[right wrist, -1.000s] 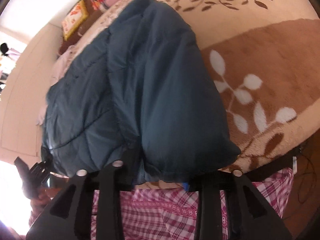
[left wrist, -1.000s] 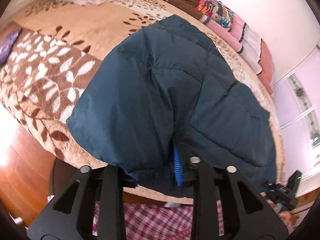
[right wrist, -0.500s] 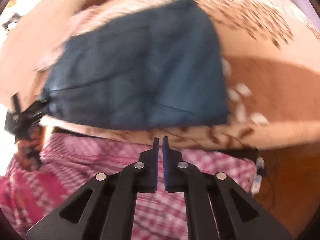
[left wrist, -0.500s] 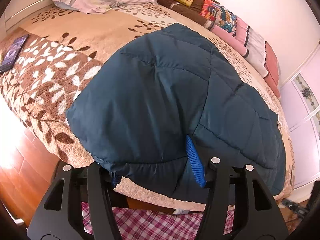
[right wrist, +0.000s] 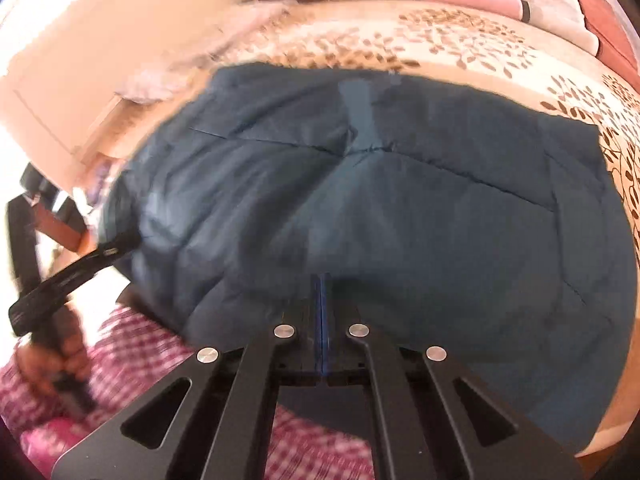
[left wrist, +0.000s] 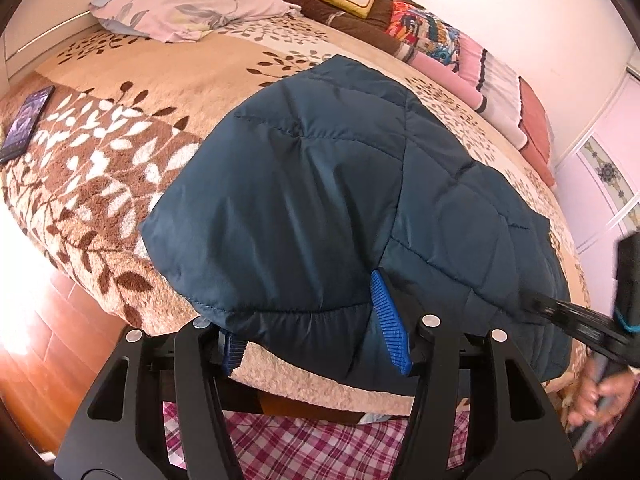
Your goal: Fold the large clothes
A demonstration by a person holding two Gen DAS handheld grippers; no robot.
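Here — folded jacket [left wrist: 340,200] — left gripper [left wrist: 316,340] agape

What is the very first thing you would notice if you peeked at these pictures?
The big dark teal quilted puffy jacket jumps out first, lying folded at the near edge of the bed's fuzzy cream and brown leaf-patterned blanket. Next, the left hand-held gripper stands open with its blue pads either side of the jacket's hem. Far back, bright patterned cushions line the wall.
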